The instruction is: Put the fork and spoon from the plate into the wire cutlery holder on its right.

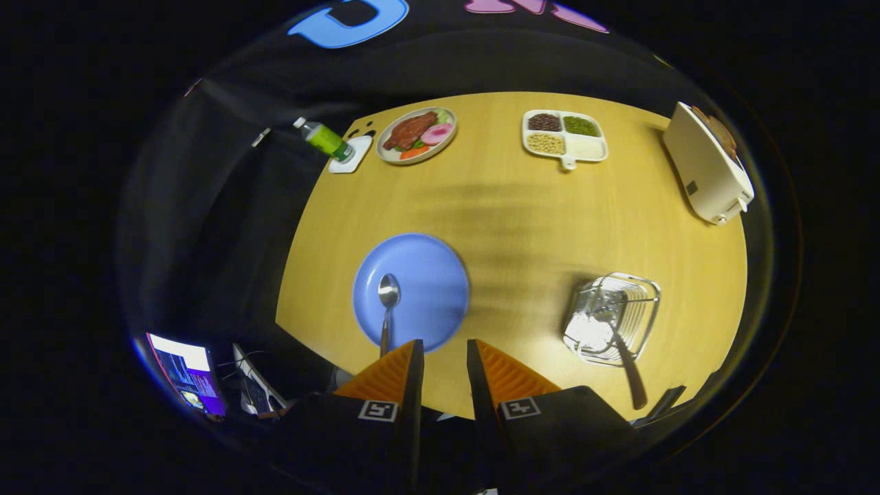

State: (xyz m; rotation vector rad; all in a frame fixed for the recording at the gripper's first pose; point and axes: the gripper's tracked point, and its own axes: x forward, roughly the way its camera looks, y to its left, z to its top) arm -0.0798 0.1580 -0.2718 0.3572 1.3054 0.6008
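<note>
A blue plate [430, 275] lies on the wooden table just ahead of my fingers, slightly left. A metal spoon [387, 302] rests on its left part, bowl away from me, handle running down behind my left finger. To the right stands the wire cutlery holder [612, 316], and the fork [622, 350] leans inside it with its dark handle sticking out toward me. My gripper [445, 354] hovers high above the table's near edge. It is open, with a narrow gap and nothing between the fingers.
At the table's far side sit a green bottle [324, 139] on a white coaster, a plate of food [416, 134] and a white divided tray [565, 136] of beans. A white toaster [708, 165] stands far right. A lit screen [185, 371] glows below the table's left edge.
</note>
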